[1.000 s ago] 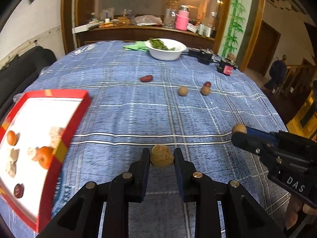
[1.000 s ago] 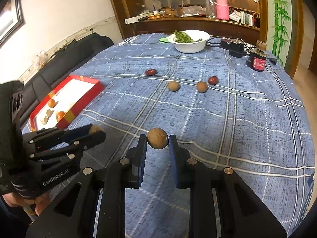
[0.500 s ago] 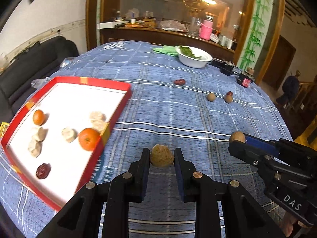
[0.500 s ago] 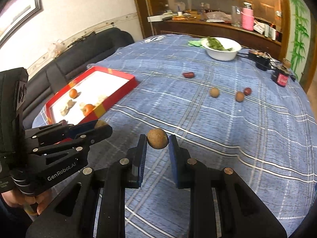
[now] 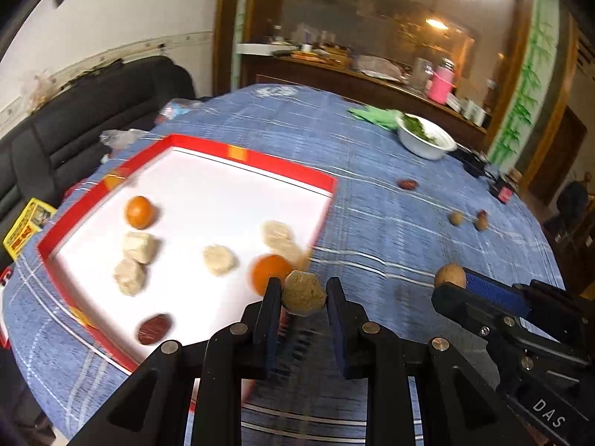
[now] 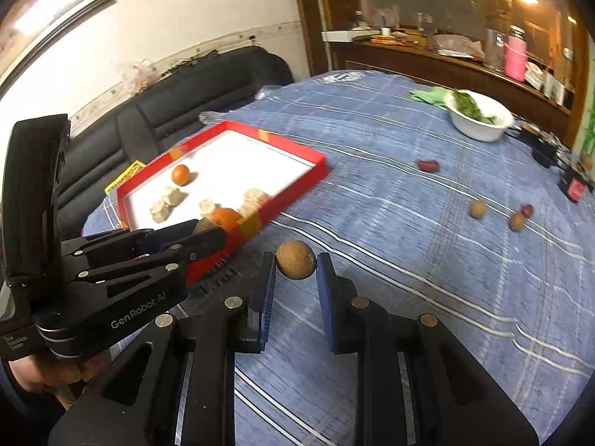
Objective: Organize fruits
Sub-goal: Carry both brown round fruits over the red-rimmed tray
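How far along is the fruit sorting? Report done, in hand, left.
Done: two oranges, a dark red date and pale lumps lie in the red-rimmed white tray.
In hand: left gripper holds a rough tan lump; right gripper holds a round brown fruit.
Left: four small fruits on the blue checked cloth.

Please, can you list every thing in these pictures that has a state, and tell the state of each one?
Left gripper: shut on a rough tan lump, above the tray's near edge.
Right gripper: shut on a round brown fruit, above the cloth.
Red-rimmed white tray: open, partly filled.
Two oranges: lying in the tray.
White bowl: upright, holding greens.
Dark red date: loose on the blue checked tablecloth.
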